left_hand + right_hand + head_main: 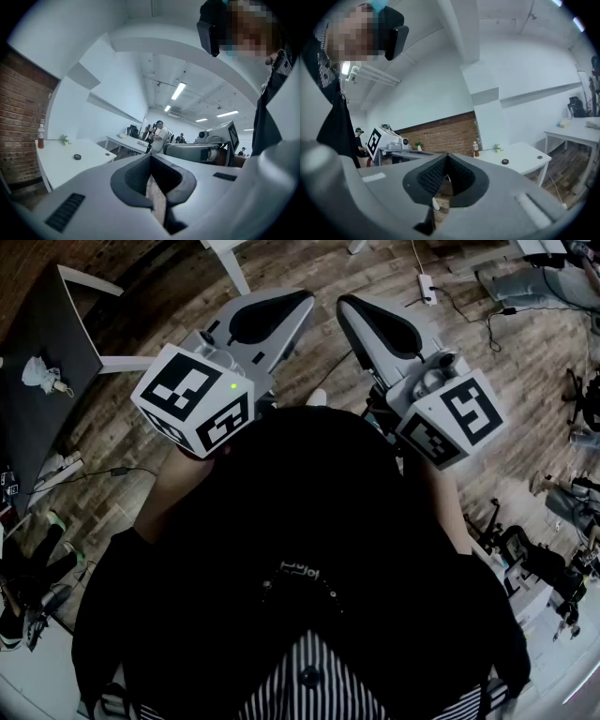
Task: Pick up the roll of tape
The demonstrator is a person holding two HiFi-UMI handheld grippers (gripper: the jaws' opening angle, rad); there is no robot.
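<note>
Left claw (151,158) and right claw (447,159) are closed, empty. Probable roll of tape (77,157) lies on the surface (56,166); I judge closed claws would knock it away.

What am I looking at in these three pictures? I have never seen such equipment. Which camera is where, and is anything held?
There is no robot here: a person holds a two-jaw gripper in each hand. The head view looks down from the person's head onto both grippers, held above a wooden floor. The other two pictures come from a camera riding on each gripper, looking along its jaws. The left gripper and the right gripper both have their jaws together, with nothing between them. Farther off stands a white table carrying a bottle, a small plant and a small dark round thing, perhaps the roll of tape; it is too small to be sure.
</note>
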